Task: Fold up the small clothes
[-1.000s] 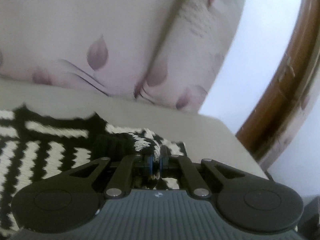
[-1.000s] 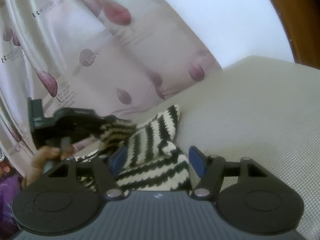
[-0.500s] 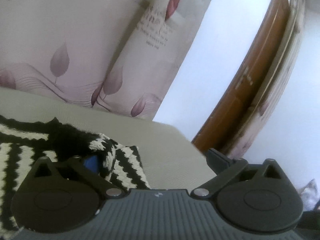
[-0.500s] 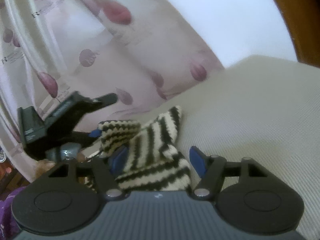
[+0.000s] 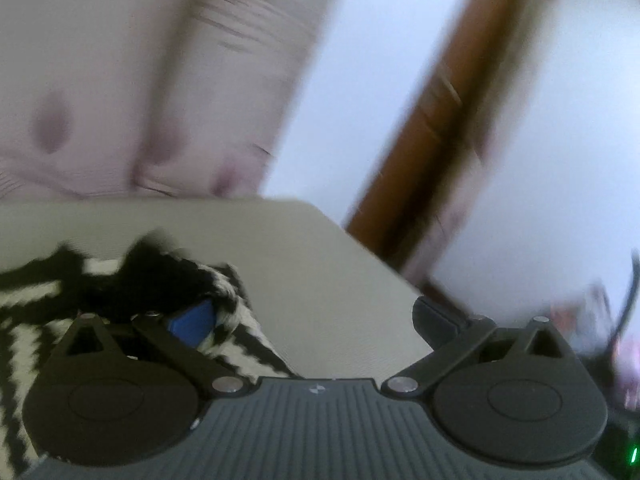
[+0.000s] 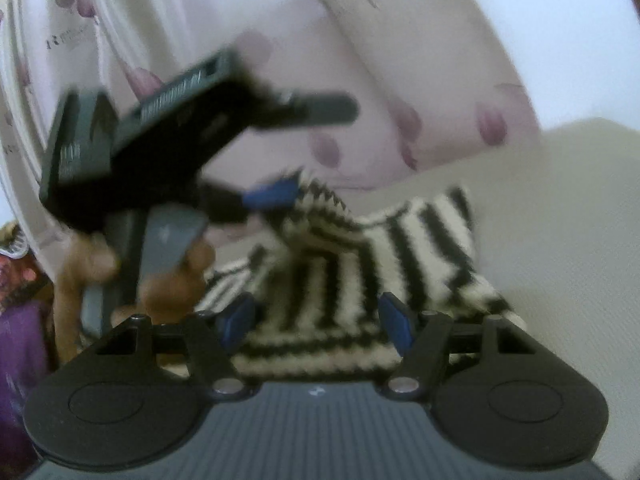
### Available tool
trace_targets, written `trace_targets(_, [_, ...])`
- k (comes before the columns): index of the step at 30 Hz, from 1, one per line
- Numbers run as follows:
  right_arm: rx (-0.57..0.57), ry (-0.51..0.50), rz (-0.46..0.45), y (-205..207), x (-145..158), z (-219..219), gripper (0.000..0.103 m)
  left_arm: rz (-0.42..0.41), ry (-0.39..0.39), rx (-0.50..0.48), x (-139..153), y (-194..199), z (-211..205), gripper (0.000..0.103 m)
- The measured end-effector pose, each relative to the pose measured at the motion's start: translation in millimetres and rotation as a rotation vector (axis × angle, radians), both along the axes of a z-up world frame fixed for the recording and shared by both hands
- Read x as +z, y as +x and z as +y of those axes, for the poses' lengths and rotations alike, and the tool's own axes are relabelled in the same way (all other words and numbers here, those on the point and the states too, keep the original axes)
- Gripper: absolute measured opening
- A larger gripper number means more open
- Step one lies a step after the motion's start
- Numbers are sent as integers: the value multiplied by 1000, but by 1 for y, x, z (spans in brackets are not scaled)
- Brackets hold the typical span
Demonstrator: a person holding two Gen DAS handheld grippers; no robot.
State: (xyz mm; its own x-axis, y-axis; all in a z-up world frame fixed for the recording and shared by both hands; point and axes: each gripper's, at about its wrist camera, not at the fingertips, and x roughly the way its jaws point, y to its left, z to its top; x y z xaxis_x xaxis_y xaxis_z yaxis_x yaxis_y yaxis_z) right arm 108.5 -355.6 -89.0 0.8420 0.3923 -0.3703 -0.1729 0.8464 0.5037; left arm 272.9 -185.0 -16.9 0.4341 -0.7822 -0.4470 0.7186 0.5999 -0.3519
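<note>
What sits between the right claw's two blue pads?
The striped knit lies between the pads, as the right wrist view shows; they don't visibly press it.

Supporting surface: pale grey-beige woven-fabric cushion or mattress (image 5: 320, 280), flat, with a rounded far corner in the left wrist view; its exact kind cannot be told.
Far edge: meets a pale curtain with purple leaf print (image 6: 400, 92).
Item lying on it: black-and-cream zigzag-striped knitted garment (image 6: 400, 252), small and soft, partly folded over itself in humped layers.
Garment position: near the far edge, towards the curtain side; the surface beyond it, towards the rounded corner, is bare.
Image quality: both views motion-blurred.
</note>
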Motion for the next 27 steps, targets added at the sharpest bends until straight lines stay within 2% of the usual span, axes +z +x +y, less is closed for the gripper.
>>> trace_targets(2, [-25, 8, 24, -8, -8, -12, 69, -40, 62, -82, -7, -9, -16, 103])
trace_targets(4, [-44, 16, 45, -12, -12, -19, 69, -77, 117, -99, -15, -18, -27, 103])
trace_targets(5, [-55, 13, 52, -13, -13, -22, 70, -73, 108, -95, -18, -21, -24, 103])
trace_targets(8, [-59, 3, 44, -15, -10, -25, 70, -35, 10, -38, -16, -27, 2, 103])
trace_targets(11, [-53, -32, 12, -15, 0, -24, 70, -59, -92, 148, -8, -39, 54, 103])
trace_targets(13, [-64, -69, -9, -7, 7, -24, 70, -70, -116, 314, -11, -48, 98, 103])
trace_targets(15, [-62, -108, -40, 9, 14, -27, 69, -103, -93, 450, -19, -58, 140, 103])
trace_targets(18, [-71, -166, -23, 42, 15, -30, 69, -168, 17, 602, -36, -69, 192, 102])
trace_targets(20, [-68, -208, -5, 67, 10, -30, 68, -115, 56, 690, -52, -68, 221, 102])
trace_targets(22, [-71, -250, 39, 91, 1, -28, 62, -43, 22, 739, -68, -69, 245, 102])
trace_targets(23, [-58, -247, 76, 105, -6, -27, 49, -31, 8, 760, -71, -67, 251, 102])
trace_targets(24, [-51, -243, 107, 113, -10, -26, 24, -26, -11, 786, -76, -69, 256, 102])
trace_targets(25, [-33, -232, 138, 122, -15, -23, 14, -17, -30, 803, -80, -69, 259, 102])
trace_targets(27, [1, -258, 142, 127, -19, -12, 4, -4, -73, 821, -81, -71, 263, 102])
